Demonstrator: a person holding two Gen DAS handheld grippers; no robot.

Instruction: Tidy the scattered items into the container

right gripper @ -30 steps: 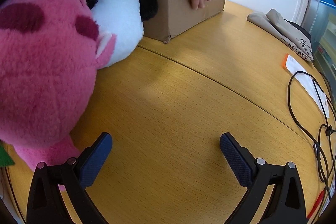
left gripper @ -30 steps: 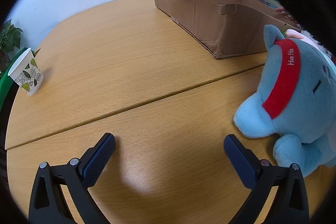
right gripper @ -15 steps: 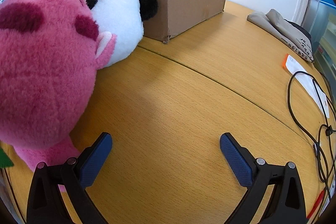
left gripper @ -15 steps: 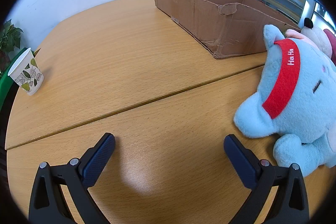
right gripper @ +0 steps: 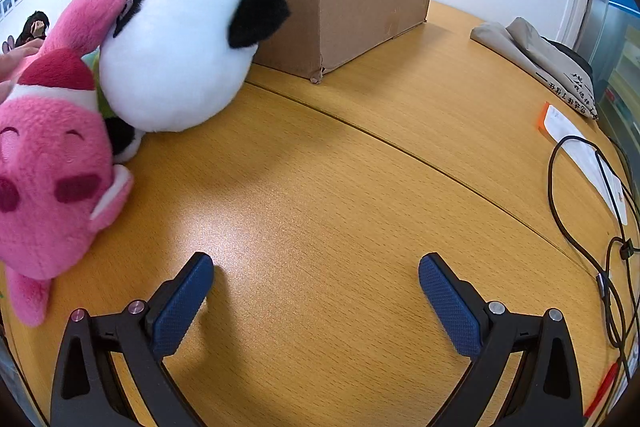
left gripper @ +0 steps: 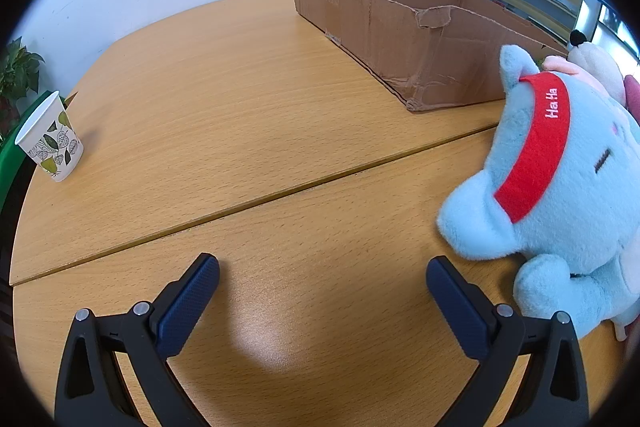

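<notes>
We hold both tongs low over the table (left gripper: pixel 248 131), jaws wide and empty. A second ago a bare hand was resting on the rim of the box (left gripper: pixel 432 39); it is gone now, so the way in is free and nothing has yet been put inside, as far as we can see. The right tongs (right gripper: pixel 316 291) have shifted as well: the pink toy (right gripper: pixel 52 179) and the panda (right gripper: pixel 176 43) sat huge and close at their left, and now show smaller and whole, forward and to the left. The box lies ahead of them, touching the panda or just behind it. From the left tongs (left gripper: pixel 322 291) the blue toy (left gripper: pixel 560 179) lies just beside the right finger (left gripper: pixel 456 307), unchanged, with the box ahead and right. A cup (left gripper: pixel 50 143) stands well off to the left. We judge the tidying about to start, the blue toy being the nearest pick.
</notes>
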